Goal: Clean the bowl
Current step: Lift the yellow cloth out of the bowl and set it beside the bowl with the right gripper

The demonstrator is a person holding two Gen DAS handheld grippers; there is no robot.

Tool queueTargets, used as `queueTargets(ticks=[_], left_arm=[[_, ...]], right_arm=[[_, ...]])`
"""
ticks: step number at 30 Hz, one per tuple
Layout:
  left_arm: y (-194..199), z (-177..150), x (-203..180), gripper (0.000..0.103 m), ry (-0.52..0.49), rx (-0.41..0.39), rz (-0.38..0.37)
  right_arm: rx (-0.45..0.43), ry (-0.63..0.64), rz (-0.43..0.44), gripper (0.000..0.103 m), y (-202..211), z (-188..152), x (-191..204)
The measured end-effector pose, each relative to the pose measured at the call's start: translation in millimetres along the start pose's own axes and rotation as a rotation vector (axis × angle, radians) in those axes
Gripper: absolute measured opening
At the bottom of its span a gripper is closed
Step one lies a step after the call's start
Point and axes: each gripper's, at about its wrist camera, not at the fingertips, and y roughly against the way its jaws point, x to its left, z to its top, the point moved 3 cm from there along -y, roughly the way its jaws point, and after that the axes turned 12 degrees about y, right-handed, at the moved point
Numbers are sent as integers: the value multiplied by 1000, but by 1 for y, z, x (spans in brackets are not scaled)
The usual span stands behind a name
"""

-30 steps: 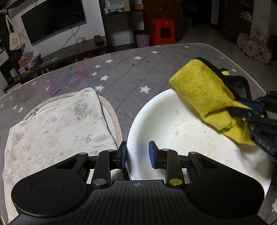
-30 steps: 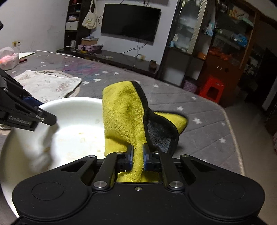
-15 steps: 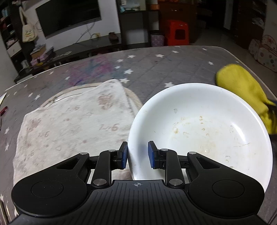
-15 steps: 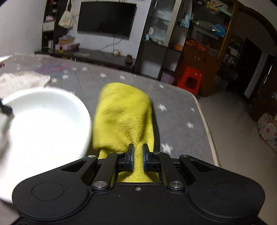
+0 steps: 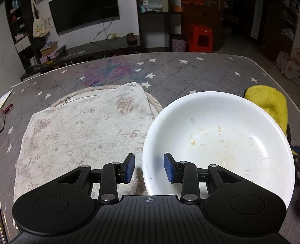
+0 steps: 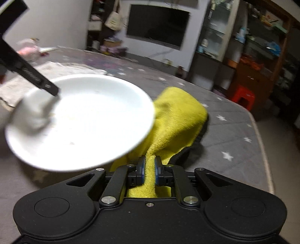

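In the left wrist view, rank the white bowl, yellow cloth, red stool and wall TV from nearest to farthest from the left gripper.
From the left gripper:
1. White bowl, its near rim between the open fingers.
2. Yellow cloth, beyond the bowl's far right rim.
3. Red stool, on the floor past the table's far edge, right of centre.
4. Wall TV, on the back wall, upper left.

The left gripper (image 5: 149, 168) fills the bottom of its own view, jaws parted with the blue pads clear of each other, straddling a white rim. Seen from the right wrist camera, it reaches in from the upper left, blurred. The right gripper (image 6: 149, 169) sits low at centre, jaws apparently clamped on yellow cloth.
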Motion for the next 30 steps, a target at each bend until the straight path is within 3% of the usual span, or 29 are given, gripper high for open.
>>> queueTargets(ticks=[7,10,14,21,30], left_arm=[[23,-17,5,48,44,-9,-12],[30,-20,11,51,57,-24,-14],[45,-26,16,56,68,-58,-16],[67,-37,30,61,107,-111,-20],[90,-57,28,64,114,-133,-44]], right_arm=[[-20,-46,0,15,12,0,-2],[-29,-65,0,21,17,0,-3],[-40,-91,0,40,24,-1,-4],[-65,-145,-20,52,43,-7,-5],[-64,-209,-61,56,63,-19,-3]])
